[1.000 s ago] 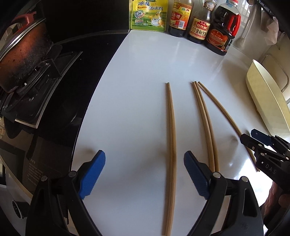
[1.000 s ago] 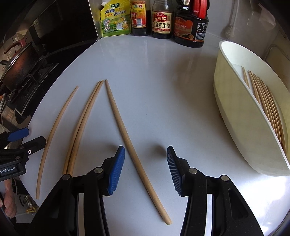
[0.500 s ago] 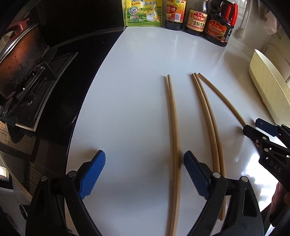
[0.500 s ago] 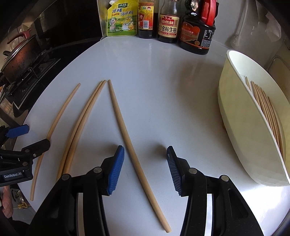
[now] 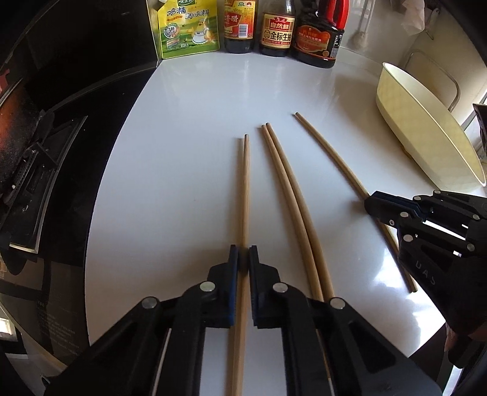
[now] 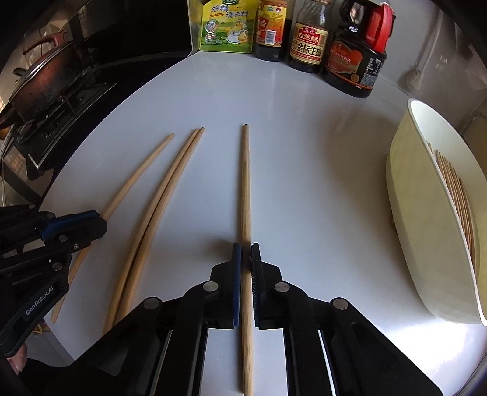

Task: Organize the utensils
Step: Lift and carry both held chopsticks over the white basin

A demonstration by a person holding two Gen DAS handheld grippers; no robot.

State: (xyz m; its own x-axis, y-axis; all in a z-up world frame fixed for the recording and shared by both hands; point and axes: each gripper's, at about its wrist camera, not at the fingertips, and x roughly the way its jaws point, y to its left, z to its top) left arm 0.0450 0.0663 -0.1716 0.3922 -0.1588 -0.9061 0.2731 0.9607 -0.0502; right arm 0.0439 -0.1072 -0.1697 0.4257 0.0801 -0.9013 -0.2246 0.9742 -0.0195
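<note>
Several wooden chopsticks lie on the white counter [image 5: 182, 152]. My left gripper [image 5: 243, 252] has its jaws closing tight, blue pads pressing the leftmost chopstick [image 5: 245, 189]. My right gripper [image 6: 246, 249] is likewise closing, pads clamped on the rightmost chopstick [image 6: 245, 182]. A loose pair of chopsticks [image 5: 289, 198] stays between them, seen from the right wrist as the pair [image 6: 164, 195]. Each view also shows the other gripper: right gripper [image 5: 369, 202], left gripper [image 6: 100, 224]. The cream tray [image 6: 426, 243] at the right holds several chopsticks [image 6: 456, 195].
A yellow seasoning pouch [image 5: 188, 27] and three dark sauce bottles [image 5: 316, 36] line the back of the counter. A black stove with a pan [image 6: 42, 82] sits to the left. The counter's rounded front edge runs just under both grippers.
Both grippers went from wide open to shut, each on the chopstick that lay between its fingers. The left gripper shifted sideways so its chopstick sits centred between the pads.
</note>
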